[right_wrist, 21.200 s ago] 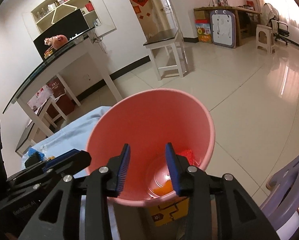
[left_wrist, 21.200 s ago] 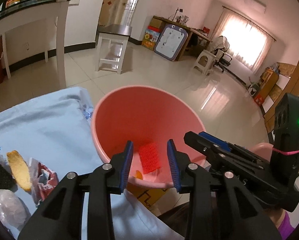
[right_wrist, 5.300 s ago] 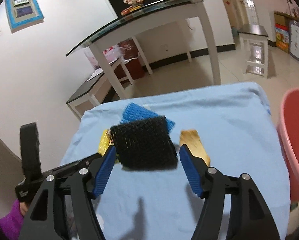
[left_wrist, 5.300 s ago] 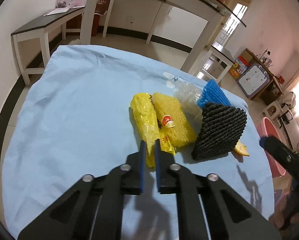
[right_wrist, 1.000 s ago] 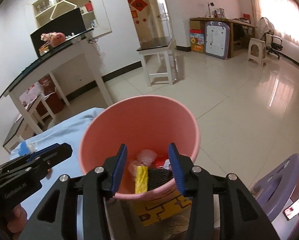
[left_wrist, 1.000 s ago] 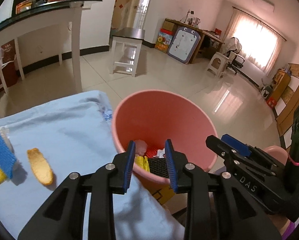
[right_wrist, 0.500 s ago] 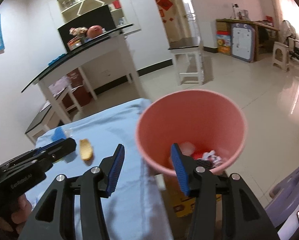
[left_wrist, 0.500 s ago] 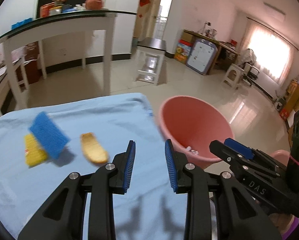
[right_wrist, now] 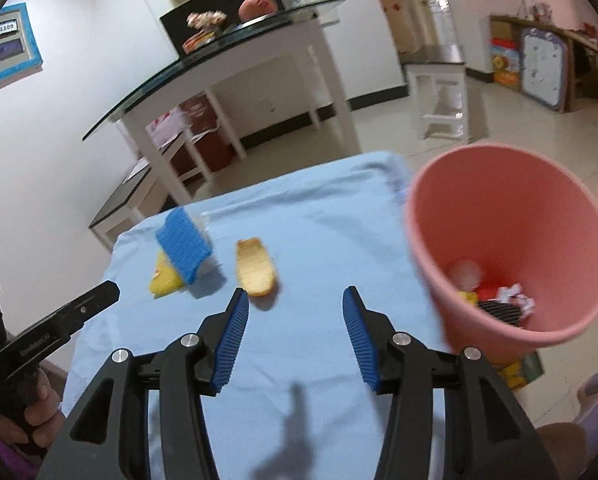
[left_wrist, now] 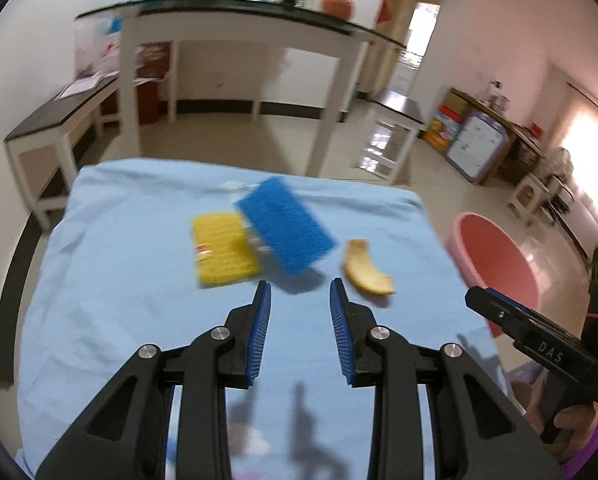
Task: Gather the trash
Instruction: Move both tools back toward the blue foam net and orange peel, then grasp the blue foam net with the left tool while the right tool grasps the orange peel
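On the blue tablecloth [left_wrist: 131, 280] lie a yellow foam net [left_wrist: 221, 254], a blue foam net [left_wrist: 285, 230] leaning over it, and an orange peel [left_wrist: 367, 270]. They also show in the right wrist view: the yellow net [right_wrist: 165, 276], the blue net [right_wrist: 185, 246], the peel [right_wrist: 255, 266]. My left gripper [left_wrist: 300, 296] is open and empty, just short of the blue net. My right gripper [right_wrist: 295, 300] is open and empty, right of the peel. The pink bin [right_wrist: 511, 248] stands off the table's right edge and holds trash.
A white glass-topped table [left_wrist: 235, 32] and a low bench [left_wrist: 55, 120] stand behind the cloth-covered table. A white stool [left_wrist: 391, 136] and a small whiteboard [left_wrist: 475, 152] stand on the tiled floor further back. The table's front edge is near me.
Both grippers have swung left from above the pink bin back over the table. The right gripper's jaws have opened wider. The trash dropped earlier lies in the bin.
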Demonstrator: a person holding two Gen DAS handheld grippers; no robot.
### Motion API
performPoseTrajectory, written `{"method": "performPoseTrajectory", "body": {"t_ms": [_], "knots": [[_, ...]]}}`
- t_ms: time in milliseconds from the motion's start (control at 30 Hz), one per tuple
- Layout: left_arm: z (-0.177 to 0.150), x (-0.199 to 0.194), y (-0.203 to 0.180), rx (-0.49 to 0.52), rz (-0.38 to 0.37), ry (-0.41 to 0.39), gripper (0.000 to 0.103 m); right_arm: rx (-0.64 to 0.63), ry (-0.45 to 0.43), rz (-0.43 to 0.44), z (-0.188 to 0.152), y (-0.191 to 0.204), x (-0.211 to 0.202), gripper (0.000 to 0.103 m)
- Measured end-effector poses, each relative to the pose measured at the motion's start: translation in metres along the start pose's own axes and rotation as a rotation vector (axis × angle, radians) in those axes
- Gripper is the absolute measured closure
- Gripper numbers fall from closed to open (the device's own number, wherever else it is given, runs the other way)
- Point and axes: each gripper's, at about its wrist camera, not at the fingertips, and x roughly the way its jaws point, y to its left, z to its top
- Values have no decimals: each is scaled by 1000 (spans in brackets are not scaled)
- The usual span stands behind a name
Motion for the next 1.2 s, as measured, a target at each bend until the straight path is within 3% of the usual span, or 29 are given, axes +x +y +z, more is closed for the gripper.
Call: {"method": "performPoseTrajectory", "body": {"t_ms": [333, 600, 700, 733, 867, 1200], "knots": [[10, 11, 45, -80, 36, 1, 72, 7, 117, 22, 7, 22, 74, 55], [24, 24, 54, -90, 32, -8, 72, -21, 158, -38, 9, 31, 104, 70], [32, 32, 55, -101, 10, -4, 72, -48, 156, -54, 9, 35, 106, 80], [34, 35, 56, -107, 3, -3, 72, -56, 153, -59, 9, 36, 106, 89], [43, 45, 58, -141, -34, 2, 72, -57, 145, -44, 8, 34, 104, 96], [54, 87, 59, -226, -75, 59, 72, -52, 127, -2, 10, 31, 90, 98]]}}
